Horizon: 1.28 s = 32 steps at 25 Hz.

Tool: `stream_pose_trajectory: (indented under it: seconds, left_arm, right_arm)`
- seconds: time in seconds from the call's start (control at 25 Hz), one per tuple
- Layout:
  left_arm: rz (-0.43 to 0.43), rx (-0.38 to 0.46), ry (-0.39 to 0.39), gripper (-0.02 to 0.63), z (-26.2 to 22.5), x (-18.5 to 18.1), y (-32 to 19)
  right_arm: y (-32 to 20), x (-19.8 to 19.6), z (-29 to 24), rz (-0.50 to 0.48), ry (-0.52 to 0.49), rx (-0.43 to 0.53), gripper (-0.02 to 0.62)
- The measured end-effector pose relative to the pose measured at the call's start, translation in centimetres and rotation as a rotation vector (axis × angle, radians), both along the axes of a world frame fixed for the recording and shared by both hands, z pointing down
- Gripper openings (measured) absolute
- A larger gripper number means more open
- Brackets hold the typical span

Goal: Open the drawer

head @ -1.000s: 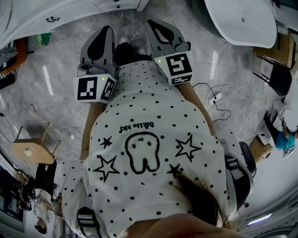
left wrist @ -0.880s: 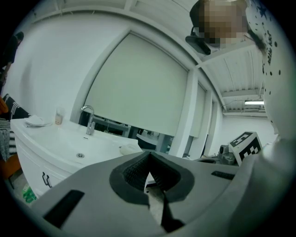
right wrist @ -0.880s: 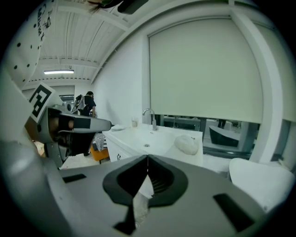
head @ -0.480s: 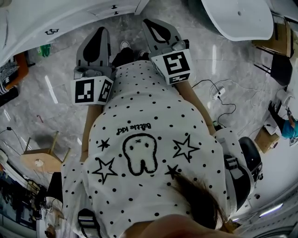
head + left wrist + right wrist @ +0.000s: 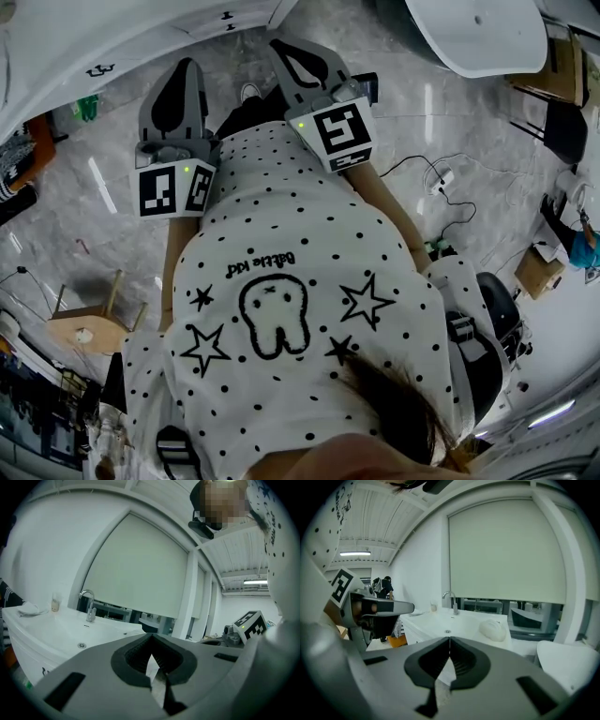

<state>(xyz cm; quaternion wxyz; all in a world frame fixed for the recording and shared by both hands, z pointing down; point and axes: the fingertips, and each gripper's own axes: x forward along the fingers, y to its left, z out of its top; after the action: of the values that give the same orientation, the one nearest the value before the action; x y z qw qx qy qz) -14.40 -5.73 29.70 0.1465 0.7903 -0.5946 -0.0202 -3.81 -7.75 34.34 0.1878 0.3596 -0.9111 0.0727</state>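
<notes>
Marble floor (image 5: 112,216) underfoot, white vanity cabinet (image 5: 141,37) ahead: its drawer handle (image 5: 98,70) lies forward and leftward. The left hand-held gripper (image 5: 181,67) looks nearer; it and the right hand-held gripper (image 5: 286,49) are closed, empty, well apart from it.

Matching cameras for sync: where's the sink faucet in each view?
Head view: not in it; only the white vanity shows, at top left.
Left gripper view: faucet at left, standing on the white vanity top.
Right gripper view: faucet near centre, at the back of the basin.
Shared landmark: the white vanity.
</notes>
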Motion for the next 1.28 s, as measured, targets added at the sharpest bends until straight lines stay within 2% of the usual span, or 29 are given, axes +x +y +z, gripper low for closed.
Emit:
stream_pose_trajectory:
  seconds: [0.36,0.56,0.64,1.04,1.28]
  left_arm:
    - [-0.01,-0.012,-0.001,0.005,0.2,0.1,0.4]
    - [-0.044,-0.043,-0.001,0.005,1.4,7.7,-8.5]
    - [-0.055,-0.048,-0.006,0.005,1.7,8.8,-9.5]
    - [-0.123,-0.028,0.02,0.005,2.0,7.7,-8.8]
    - [-0.107,-0.022,0.032,0.005,1.7,8.0,-8.7]
  right_arm:
    - [0.4,-0.2,0.3,-0.021,-0.003,-0.013,0.014]
    - [-8.8,7.6,1.3,-0.045,-0.018,-0.03,0.014]
    - [-10.1,8.6,1.4,-0.058,-0.022,-0.038,0.014]
    - [-10.3,6.7,1.0,-0.15,0.011,-0.009,0.014]
    - [-10.3,6.1,1.0,-0.179,0.021,-0.006,0.014]
